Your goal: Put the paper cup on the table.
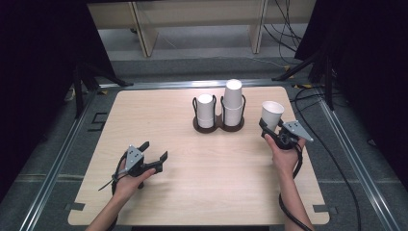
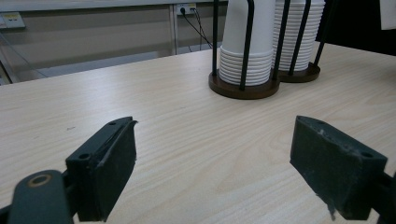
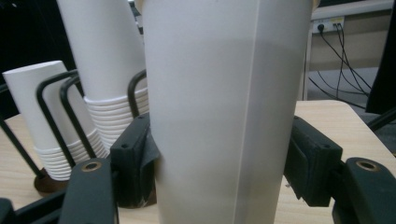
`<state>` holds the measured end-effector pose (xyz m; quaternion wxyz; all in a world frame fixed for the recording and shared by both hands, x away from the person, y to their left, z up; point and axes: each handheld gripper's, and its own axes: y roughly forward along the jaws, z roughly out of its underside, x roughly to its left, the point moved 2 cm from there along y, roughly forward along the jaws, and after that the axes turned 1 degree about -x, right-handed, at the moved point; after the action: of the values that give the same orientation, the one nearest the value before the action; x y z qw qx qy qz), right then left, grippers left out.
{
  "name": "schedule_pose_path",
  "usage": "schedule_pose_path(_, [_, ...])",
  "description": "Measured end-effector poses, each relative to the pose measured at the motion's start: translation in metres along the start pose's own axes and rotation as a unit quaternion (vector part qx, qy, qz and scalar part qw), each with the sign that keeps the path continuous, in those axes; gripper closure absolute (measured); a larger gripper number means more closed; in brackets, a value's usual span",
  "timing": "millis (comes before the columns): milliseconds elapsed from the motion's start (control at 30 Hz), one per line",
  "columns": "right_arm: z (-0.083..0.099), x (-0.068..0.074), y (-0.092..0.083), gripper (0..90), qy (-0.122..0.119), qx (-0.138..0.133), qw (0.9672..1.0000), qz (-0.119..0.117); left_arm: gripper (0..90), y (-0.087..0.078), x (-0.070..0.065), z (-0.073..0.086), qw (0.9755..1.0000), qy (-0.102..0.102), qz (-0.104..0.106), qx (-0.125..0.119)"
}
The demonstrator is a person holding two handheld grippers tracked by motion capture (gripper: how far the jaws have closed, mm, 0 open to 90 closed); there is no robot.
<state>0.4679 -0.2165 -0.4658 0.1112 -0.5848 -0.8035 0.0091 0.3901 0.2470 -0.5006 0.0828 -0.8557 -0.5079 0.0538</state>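
I can read no brand, label or writing on anything here: the paper cup (image 1: 272, 114) in my right gripper (image 1: 270, 132) is plain white, and so are the 2 stacks in the cup holder (image 1: 219, 126). A wall plate by the sockets in the left gripper view carries marks, but they may be text or symbols; it is too small for me to tell. My right hand (image 1: 285, 156) is raised over the table's (image 1: 207, 183) right edge, and its gripper pinches the cup upright, mouth up, just to the right of the holder; in the right gripper view both pads press the cup's (image 3: 224, 107) sides. My left hand (image 1: 131, 177) sits low near the table's front left, and the left gripper (image 1: 155, 153) points toward the holder with its jaws spread and only bare wood between them. The taller stack (image 1: 233, 102) stands in the holder's right ring, the shorter stack (image 1: 206, 110) in its left ring.
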Motion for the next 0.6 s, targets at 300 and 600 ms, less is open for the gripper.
schedule_pose_path(300, [-0.003, -0.002, 0.020, 34.3, -0.010, 0.015, 0.9997, 0.017, 14.0, 0.001, 0.000, 0.000, 1.0000, -0.003, 0.008, 0.005])
schedule_pose_path(600, [-0.001, -0.005, 0.036, 34.3, -0.028, 0.033, 0.9985, 0.033, 13.9, 0.000, -0.001, 0.000, 0.9999, 0.009, 0.013, 0.006])
